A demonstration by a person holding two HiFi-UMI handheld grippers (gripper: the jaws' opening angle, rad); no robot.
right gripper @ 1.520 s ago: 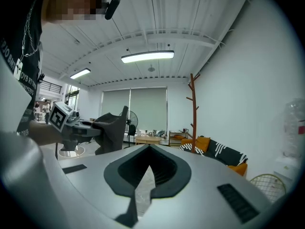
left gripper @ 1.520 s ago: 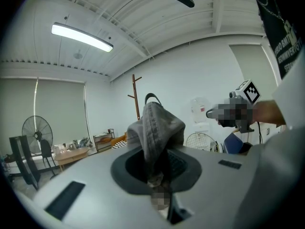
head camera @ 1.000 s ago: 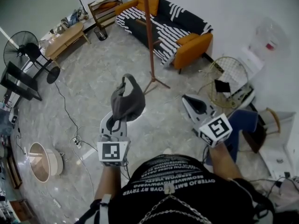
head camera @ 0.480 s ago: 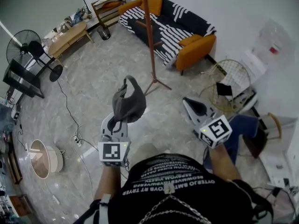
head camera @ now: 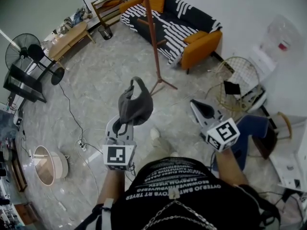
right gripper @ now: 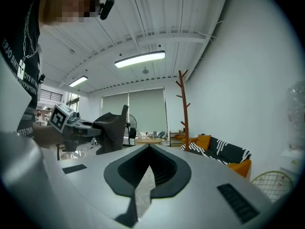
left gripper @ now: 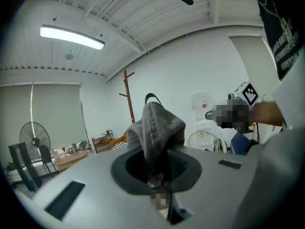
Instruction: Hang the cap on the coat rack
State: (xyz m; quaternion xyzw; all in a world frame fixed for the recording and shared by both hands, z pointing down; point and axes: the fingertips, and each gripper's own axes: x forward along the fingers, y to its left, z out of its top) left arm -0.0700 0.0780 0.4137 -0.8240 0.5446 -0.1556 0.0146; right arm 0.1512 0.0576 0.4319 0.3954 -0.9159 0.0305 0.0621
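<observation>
The left tool (head camera: 125, 124) (left gripper: 155, 173) is almost shut and pinches the grey cap (head camera: 135, 104) (left gripper: 157, 126) by one edge. The cap stands up from the tool's tip in the air, with its small strap loop at the top. It touches nothing but the tool. The right tool (head camera: 197, 105) (right gripper: 145, 174) has its two tips together and nothing between them. It is well apart from the cap, off to the person's right, and both tools point about level, away from the person. Each tool has a cube with a black and white square at its back end. Below the tools is the person's black shirt (head camera: 187, 190) with white letters. Under it all is a grey stone floor (head camera: 96, 80). The rack (head camera: 154, 37) (right gripper: 183, 104) is a tall brown pole with short pegs. It stands on the floor ahead of the cap and well apart from it, just in front of the sofa (head camera: 184, 30). The sofa is orange with a black and white striped cover and sits by the white wall (head camera: 249, 8). A black fan (head camera: 21, 51) stands at the left side of the floor, and a low wood table (head camera: 67, 38) is near the far left corner.
</observation>
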